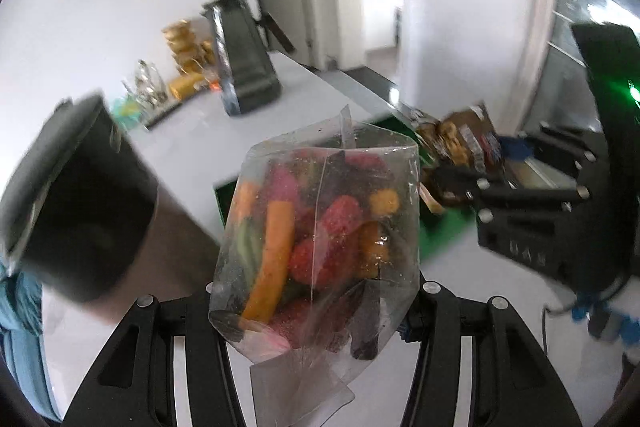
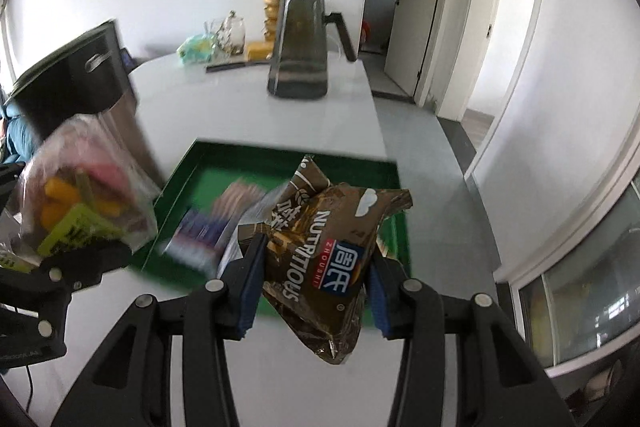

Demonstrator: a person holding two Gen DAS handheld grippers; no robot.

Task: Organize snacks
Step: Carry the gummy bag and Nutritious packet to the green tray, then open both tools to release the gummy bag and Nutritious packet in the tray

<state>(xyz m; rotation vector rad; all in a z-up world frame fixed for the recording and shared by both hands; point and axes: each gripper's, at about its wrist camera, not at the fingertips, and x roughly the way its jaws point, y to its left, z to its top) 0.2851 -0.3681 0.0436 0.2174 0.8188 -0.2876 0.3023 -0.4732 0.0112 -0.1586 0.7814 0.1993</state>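
The white tabletop (image 2: 248, 107) fills the middle of both views, with a green tray (image 2: 276, 163) lying on it toward the near edge. At about twelve o'clock of the tray stands a tall smoked-glass pitcher (image 2: 298, 43) with a black handle, and at roughly ten o'clock a dark bin (image 2: 80, 79) with a metal handle rises, blurred.

The left tongs (image 1: 316, 311) are clenched on a clear plastic bag (image 1: 320, 227) held above the tabletop. It is packed with sugared sweets in orange, red, pink and green, and its open top flares upward. Seen from the right wrist, the same bag carries a yellow-green label, but the print is too smeared to read.

The right tongs (image 2: 312, 287) grip a crumpled brown snack packet (image 2: 332, 255) between their blue pads, held over the tray's six o'clock edge. White lettering reads "NUTRITIOUS" beside a blue and red logo.

Inside the tray lie several more packets (image 2: 208, 231), so motion-blurred that only purple, white and brown patches can be made out. Behind the pitcher, gold containers (image 2: 272, 11) are partly hidden.
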